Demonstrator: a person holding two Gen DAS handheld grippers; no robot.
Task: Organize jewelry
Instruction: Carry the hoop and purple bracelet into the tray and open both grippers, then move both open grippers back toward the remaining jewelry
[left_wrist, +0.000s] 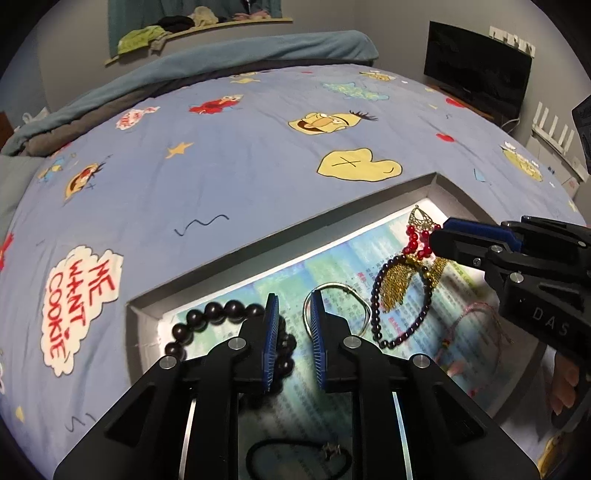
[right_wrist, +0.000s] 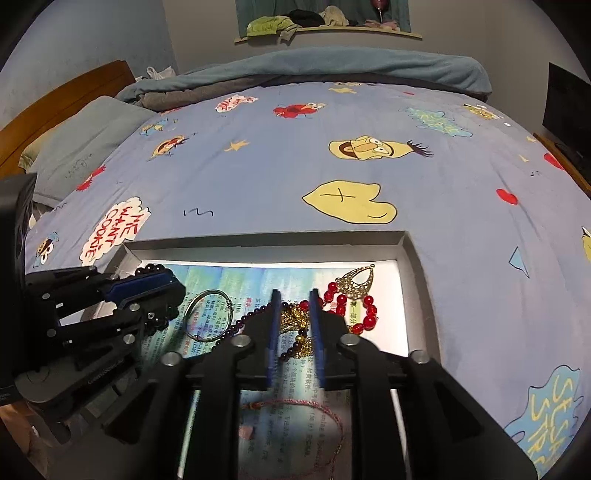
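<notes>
A shallow grey box (left_wrist: 295, 229) lined with printed paper lies on the bed and holds the jewelry. My left gripper (left_wrist: 292, 301) is open and empty, between a black bead bracelet (left_wrist: 218, 312) and a silver bangle (left_wrist: 338, 295). A dark purple bead bracelet (left_wrist: 399, 314), gold tassels (left_wrist: 395, 284), red beads (left_wrist: 415, 240) and a pink cord bracelet (left_wrist: 476, 325) lie to the right. My right gripper (right_wrist: 293, 295) is open, its fingers either side of the gold tassels (right_wrist: 295, 317). The red beads (right_wrist: 354, 306) and a gold filigree pendant (right_wrist: 360, 280) lie just right.
The box (right_wrist: 415, 266) sits on a blue cartoon-print bedsheet (right_wrist: 280, 177). A black hair tie (left_wrist: 295, 458) lies under my left gripper. A TV (left_wrist: 476, 70) stands at the right, a pillow (right_wrist: 85, 136) and wooden headboard (right_wrist: 62, 99) at the left.
</notes>
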